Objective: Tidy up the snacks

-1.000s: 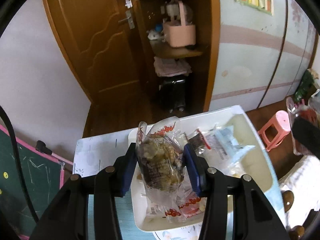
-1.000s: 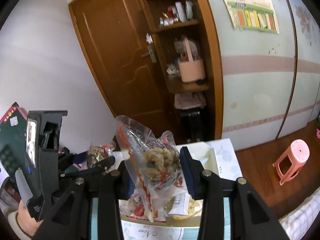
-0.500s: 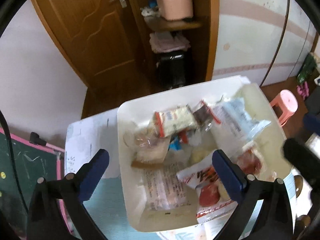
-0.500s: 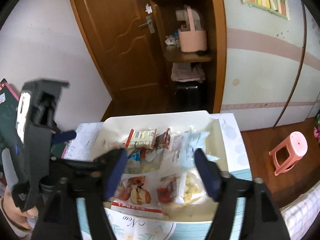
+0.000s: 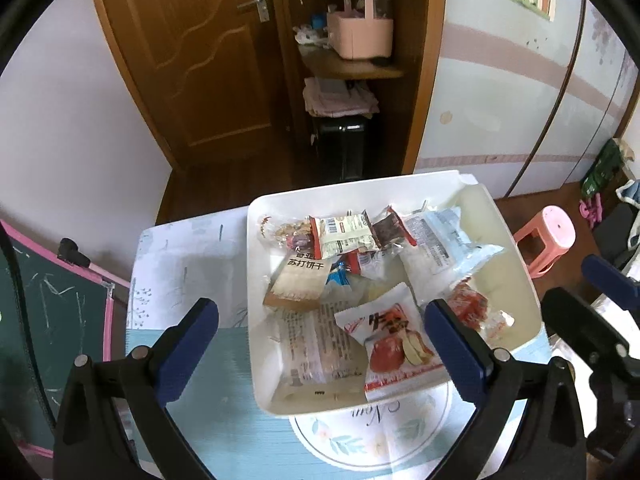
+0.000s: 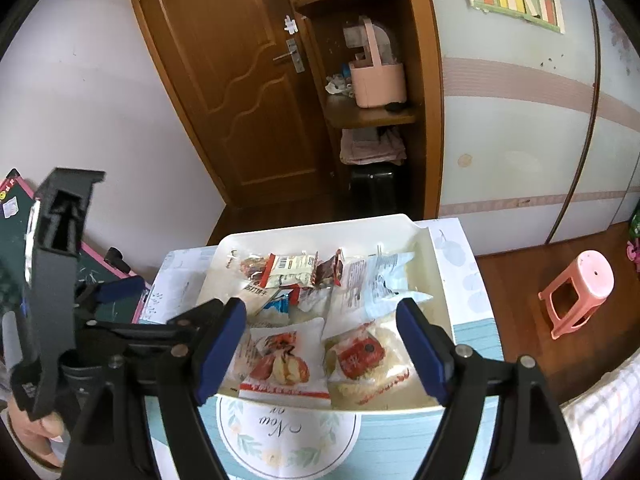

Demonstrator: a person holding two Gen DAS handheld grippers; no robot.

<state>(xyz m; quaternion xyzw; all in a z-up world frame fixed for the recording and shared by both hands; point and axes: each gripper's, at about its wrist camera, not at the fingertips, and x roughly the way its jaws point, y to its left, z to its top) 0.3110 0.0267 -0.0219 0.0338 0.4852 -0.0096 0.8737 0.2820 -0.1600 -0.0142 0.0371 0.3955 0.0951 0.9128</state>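
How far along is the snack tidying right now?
Done: many snack packets, such as the apple packet and cracker packet, lie in the white tray. In hand: nothing. The left gripper hangs open above the tray, and the right gripper is opening, with nothing between its fingers. Left: no stray snacks show on the table, so it looks nearly finished.

Soft, even daylight; sharp centre, strong fisheye bending and dark corners.

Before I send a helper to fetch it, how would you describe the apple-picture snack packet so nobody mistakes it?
Find the white tray on the small table. The apple-picture snack packet lies at the tray's near edge, beside a clear-wrapped biscuit pack. It alone is white with a red border and sliced red apples.
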